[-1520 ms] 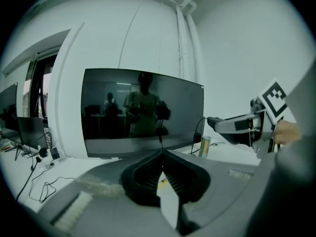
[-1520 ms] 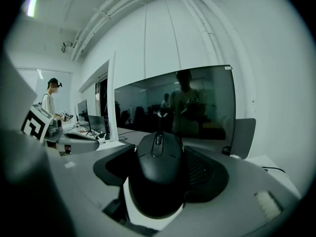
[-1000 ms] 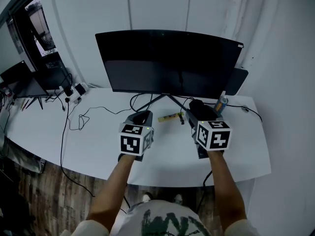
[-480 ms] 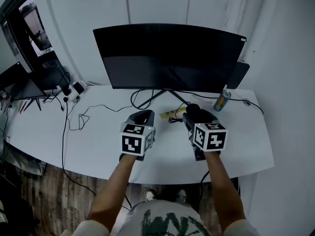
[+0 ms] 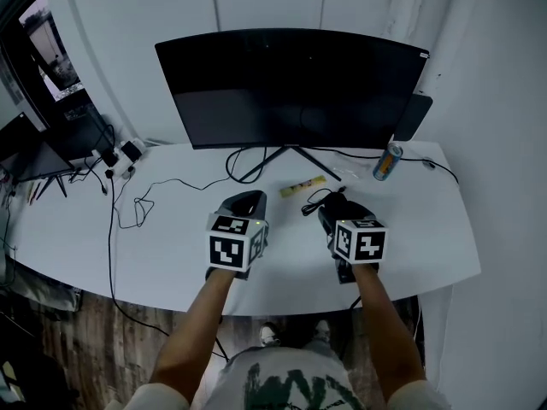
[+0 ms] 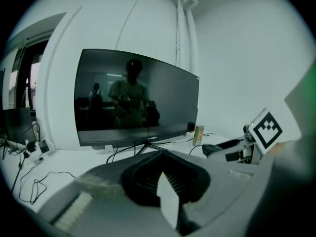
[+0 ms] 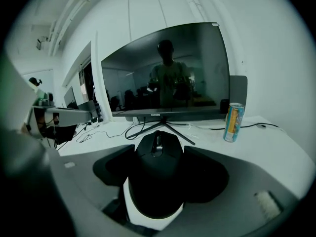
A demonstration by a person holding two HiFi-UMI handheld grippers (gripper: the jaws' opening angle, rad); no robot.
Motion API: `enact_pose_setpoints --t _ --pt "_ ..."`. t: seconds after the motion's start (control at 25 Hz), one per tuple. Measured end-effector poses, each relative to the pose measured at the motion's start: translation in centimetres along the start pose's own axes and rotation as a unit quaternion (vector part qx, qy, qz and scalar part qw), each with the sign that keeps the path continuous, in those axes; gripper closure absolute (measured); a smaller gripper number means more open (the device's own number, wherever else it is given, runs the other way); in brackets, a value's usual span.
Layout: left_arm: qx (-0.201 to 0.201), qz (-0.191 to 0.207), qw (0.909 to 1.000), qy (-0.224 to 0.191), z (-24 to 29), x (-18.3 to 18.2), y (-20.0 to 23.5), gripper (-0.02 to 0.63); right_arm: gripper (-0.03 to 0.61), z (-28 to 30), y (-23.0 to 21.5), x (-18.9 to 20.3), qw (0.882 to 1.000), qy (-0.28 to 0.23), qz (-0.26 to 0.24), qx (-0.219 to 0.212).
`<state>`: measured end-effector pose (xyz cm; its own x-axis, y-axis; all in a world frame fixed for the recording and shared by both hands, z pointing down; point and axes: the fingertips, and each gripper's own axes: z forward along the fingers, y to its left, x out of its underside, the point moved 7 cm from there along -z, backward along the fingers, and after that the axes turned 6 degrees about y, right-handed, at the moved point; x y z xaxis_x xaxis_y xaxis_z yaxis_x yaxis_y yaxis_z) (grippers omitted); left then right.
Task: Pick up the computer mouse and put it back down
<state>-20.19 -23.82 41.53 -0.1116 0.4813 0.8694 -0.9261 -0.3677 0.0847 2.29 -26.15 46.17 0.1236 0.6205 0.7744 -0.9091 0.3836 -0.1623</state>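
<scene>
Lower than 1 s ago, the right gripper (image 5: 336, 214) is sitting closer to the white desk (image 5: 171, 254), its 2 jaws standing wide and clamping the black computer mouse (image 5: 334, 203) by its sides. Whether the mouse is touching the desk can't be told. The left gripper (image 5: 244, 202) is hovering just beside it to the left, jaws together w/ nothing between them.

Only the head view is showing the flat yellow strip (image 5: 303, 186) lying in front of the monitor stand, plus thin black cables (image 5: 137, 207) trailing over the desk's left part. Only the right gripper view is showing the mouse's rounded matte back and its scroll wheel (image 7: 157, 147), w/ a slim printed can (image 7: 233, 122) standing upright at right. The left gripper view is catching the other gripper's black-and-white marker cube (image 6: 266, 130) at its right edge.

A wide, curved, glossy monitor (image 5: 291, 88) is standing dark at the back, mirroring a standing person in both gripper views.
</scene>
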Motion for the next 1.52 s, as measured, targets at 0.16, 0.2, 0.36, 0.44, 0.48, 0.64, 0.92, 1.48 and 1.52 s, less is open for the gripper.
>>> enact_pose_setpoints --t 0.16,0.2,0.36,0.44,0.48,0.64,0.92,1.48,1.52 --pt "0.008 0.006 0.9999 0.011 0.1 0.8 0.2 0.609 0.267 1.1 -0.4 2.4 1.0 0.023 0.007 0.009" --pt "0.009 0.006 0.9999 0.013 0.2 1.1 0.3 0.609 0.267 1.4 -0.5 3.1 0.999 0.031 0.008 0.012" --pt "0.013 0.011 0.9997 0.019 0.2 1.9 0.6 0.609 0.267 2.6 -1.0 5.6 0.998 0.056 0.017 0.025" --pt "0.014 0.014 0.9995 0.024 0.1 2.4 0.8 0.609 0.267 3.2 -1.1 6.9 0.997 0.069 0.019 0.031" --pt "0.014 0.015 0.9995 0.026 0.1 2.6 0.9 0.609 0.267 3.4 -1.2 7.5 0.996 0.075 0.02 0.035" --pt "0.014 0.021 0.9993 0.029 0.2 3.3 0.9 0.609 0.267 4.2 -1.7 9.3 0.995 0.092 0.022 0.042" --pt "0.011 0.029 0.9989 0.036 0.2 4.4 1.3 0.609 0.265 5.3 -2.0 11.0 0.993 0.105 0.019 0.05" --pt "0.009 0.029 0.9988 0.039 0.3 4.7 1.3 0.609 0.261 5.9 -1.7 11.3 0.992 0.112 0.003 0.059" --pt "0.01 0.029 0.9987 0.04 0.3 4.7 1.3 0.609 0.259 5.8 -1.7 11.3 0.992 0.114 0.003 0.058"
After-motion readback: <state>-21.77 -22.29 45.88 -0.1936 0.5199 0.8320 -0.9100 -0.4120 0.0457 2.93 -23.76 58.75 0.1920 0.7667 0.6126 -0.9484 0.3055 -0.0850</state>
